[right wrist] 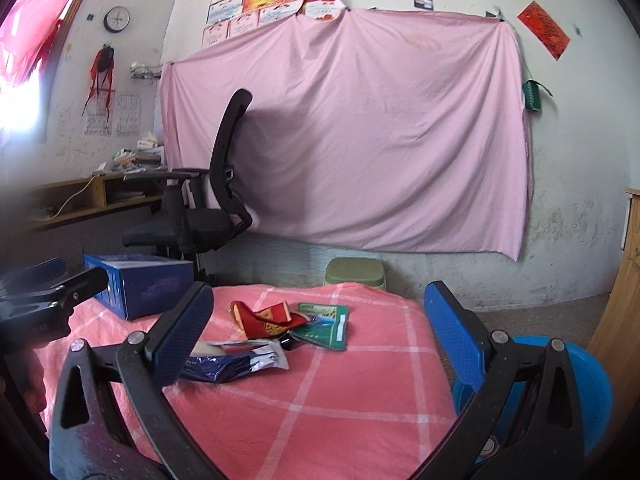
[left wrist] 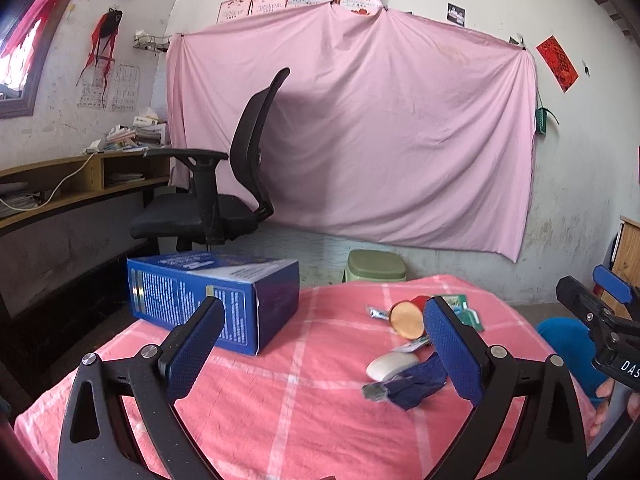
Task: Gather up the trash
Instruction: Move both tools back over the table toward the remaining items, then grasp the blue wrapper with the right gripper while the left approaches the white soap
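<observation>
Trash lies on a table under a pink checked cloth (left wrist: 280, 400). It includes a crushed red packet (left wrist: 406, 318) (right wrist: 272, 318), a green packet (right wrist: 326, 322), a dark blue wrapper (left wrist: 416, 384) (right wrist: 228, 364) and a white oval piece (left wrist: 392, 364). My left gripper (left wrist: 324, 348) hovers open over the cloth with nothing between its pads; the trash sits just beyond its right finger. My right gripper (right wrist: 320, 336) is open too and holds nothing; the wrapper lies by its left finger. Each gripper shows at the edge of the other's view (left wrist: 588, 292) (right wrist: 68, 276).
A blue cardboard box (left wrist: 212, 300) (right wrist: 140, 284) stands on the table's far left corner. A blue bin (right wrist: 580, 392) (left wrist: 568, 344) sits beside the table on the right. Beyond are a black office chair (left wrist: 224, 200), a green stool (left wrist: 374, 266) and a wall-hung pink sheet.
</observation>
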Demonstrator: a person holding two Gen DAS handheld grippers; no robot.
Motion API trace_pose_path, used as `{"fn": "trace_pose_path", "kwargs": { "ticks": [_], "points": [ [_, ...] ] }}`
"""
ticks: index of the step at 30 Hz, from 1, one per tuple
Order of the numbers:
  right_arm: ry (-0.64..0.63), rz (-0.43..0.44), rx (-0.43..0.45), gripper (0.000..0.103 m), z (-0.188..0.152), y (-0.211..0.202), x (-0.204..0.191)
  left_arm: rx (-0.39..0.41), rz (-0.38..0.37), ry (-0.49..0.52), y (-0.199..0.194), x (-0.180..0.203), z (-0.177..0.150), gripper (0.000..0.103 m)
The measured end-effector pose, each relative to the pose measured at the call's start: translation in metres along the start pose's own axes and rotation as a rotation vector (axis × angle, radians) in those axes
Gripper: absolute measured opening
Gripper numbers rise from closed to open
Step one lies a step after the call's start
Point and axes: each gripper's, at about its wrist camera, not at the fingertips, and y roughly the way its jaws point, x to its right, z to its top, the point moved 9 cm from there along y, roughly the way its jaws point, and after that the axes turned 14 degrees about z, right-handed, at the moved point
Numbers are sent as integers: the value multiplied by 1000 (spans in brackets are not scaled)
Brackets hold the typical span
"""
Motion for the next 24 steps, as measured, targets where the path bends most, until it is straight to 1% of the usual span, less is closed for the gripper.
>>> {"fn": "trace_pose_path", "kwargs": {
  "ticks": [4,7,10,13,14,15,17,20,22,24],
  "points": [
    [-12,13,-53,103,-9,12,-7,-48,-6,15,11,-3,-12,98],
    [-10,19,-100,103,-16,23,-8,-98,-24,16,21,-3,-20,98],
    [-2,28,-152,103,-22,35,-8,-163,-56,19,33,1,-27,97],
    [27,58,-212,103,-29,51,-6,-226,-79,28,45,5,-36,97],
    [43,69,-247,103,-34,60,-5,-246,-86,31,49,6,-39,96],
    [51,78,-265,103,-37,63,-5,-271,-94,35,53,9,-42,94],
    [79,100,-324,103,-47,77,-4,-312,-111,45,61,13,-48,84],
    [110,117,-400,103,-59,93,-3,-372,-125,60,72,17,-58,74],
    [132,132,-450,103,-67,102,-3,-401,-135,67,76,19,-64,70],
    [151,135,-484,103,-73,109,-1,-419,-145,73,77,21,-67,69]
  ]
}}
